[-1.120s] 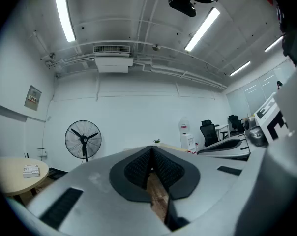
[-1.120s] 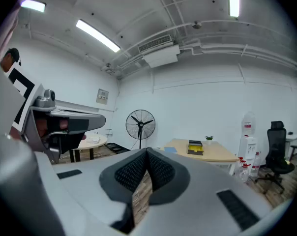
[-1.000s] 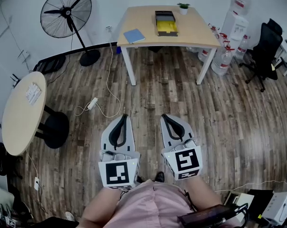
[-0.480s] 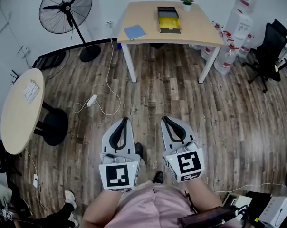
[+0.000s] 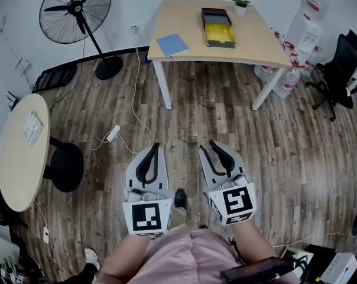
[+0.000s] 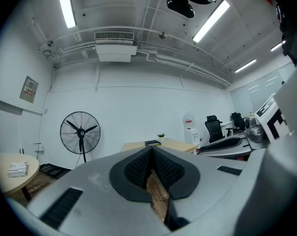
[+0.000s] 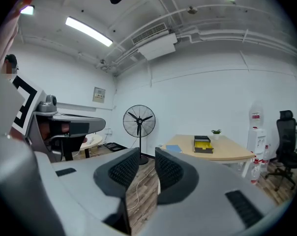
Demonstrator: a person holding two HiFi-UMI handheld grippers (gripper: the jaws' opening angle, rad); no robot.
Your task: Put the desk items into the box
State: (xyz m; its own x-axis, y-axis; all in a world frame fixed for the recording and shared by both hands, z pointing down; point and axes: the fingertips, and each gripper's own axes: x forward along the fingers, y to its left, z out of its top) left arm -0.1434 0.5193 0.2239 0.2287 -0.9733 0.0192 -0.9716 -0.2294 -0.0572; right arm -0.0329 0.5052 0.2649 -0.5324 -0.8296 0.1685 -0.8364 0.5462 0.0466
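Observation:
A wooden desk (image 5: pixel 184 25) stands far ahead across the floor. On it are an open black box (image 5: pixel 217 27) with yellow contents, a blue notebook (image 5: pixel 172 44) and a small potted plant (image 5: pixel 241 5). My left gripper (image 5: pixel 152 148) is held low in front of me, its jaws touching at the tips and empty. My right gripper (image 5: pixel 213 147) hangs beside it with a narrow gap between its jaws, holding nothing. The right gripper view shows the desk (image 7: pixel 222 154), the box (image 7: pixel 202 144) and the notebook (image 7: pixel 174 149) well beyond the jaws.
A pedestal fan (image 5: pixel 75 10) stands at the back left, with a white cable and plug (image 5: pixel 113 134) trailing over the wooden floor. A round table (image 5: pixel 19 152) is at the left. Water bottles (image 5: pixel 297 34) and an office chair (image 5: pixel 344 64) stand right of the desk.
The person has stepped forward, so the desk sits slightly nearer and a shoe shows between the grippers. Both grippers keep their pose and jaw state.

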